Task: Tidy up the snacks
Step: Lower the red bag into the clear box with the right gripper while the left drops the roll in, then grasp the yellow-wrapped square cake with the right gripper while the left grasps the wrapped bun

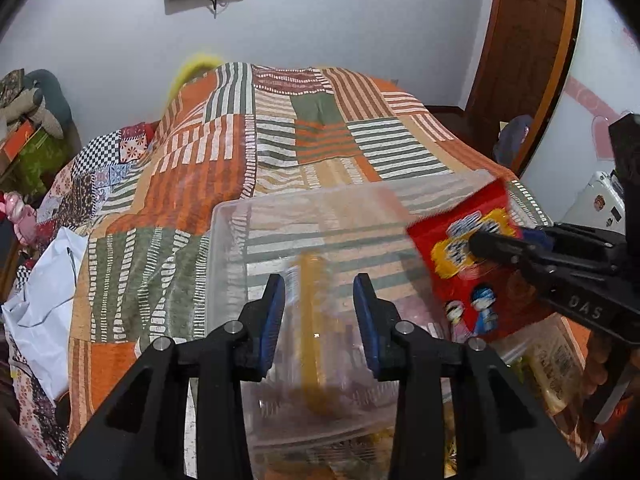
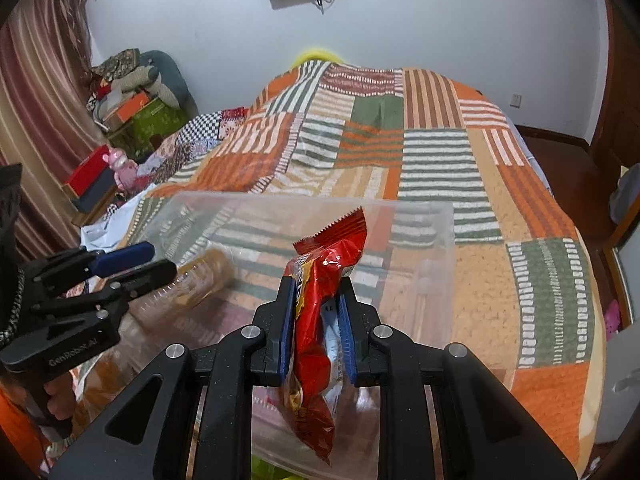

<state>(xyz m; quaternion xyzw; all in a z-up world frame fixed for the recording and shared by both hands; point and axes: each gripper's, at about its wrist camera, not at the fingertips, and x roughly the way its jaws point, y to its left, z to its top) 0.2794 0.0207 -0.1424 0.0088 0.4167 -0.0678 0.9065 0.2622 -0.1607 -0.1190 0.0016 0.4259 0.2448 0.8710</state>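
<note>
On the bed, near the front edge of the striped patchwork bedspread [image 2: 460,152], sits a clear plastic bin [image 2: 436,240] and both tongs are hovering right over it, so this looks like the dropping-in step of sorting the snacks. Right gripper [image 2: 316,320] is clamped down tight on a red snack packet [image 2: 320,280], pinched around its middle with the crimped top sticking up past the pads and the rest hanging below, held above the bin's near side. From the left wrist view you see the same packet tilted over the bin's right edge. Left gripper [image 1: 320,316] is nearly closed too, and it has a clear tube of round biscuits [image 1: 312,320] between its blue pads [image 1: 272,320]; the tube is blurry in that view, but the right wrist view shows the biscuits poking out past the fingertips into the bin, so I'd say it's gripped, pointing down toward the bin's left side. The bin's floor mostly looks bare, though there's some blurry stuff low at the near end I can't make out. More wrapped snacks lie outside the bin by the bedspread's near right corner. My guess for next: lower each one a bit further so it clears the rim, then open the jaws, tube laid flat along the left wall, packet dropped beside it. That floppy packet could catch on the rim if it's let go too early
</note>
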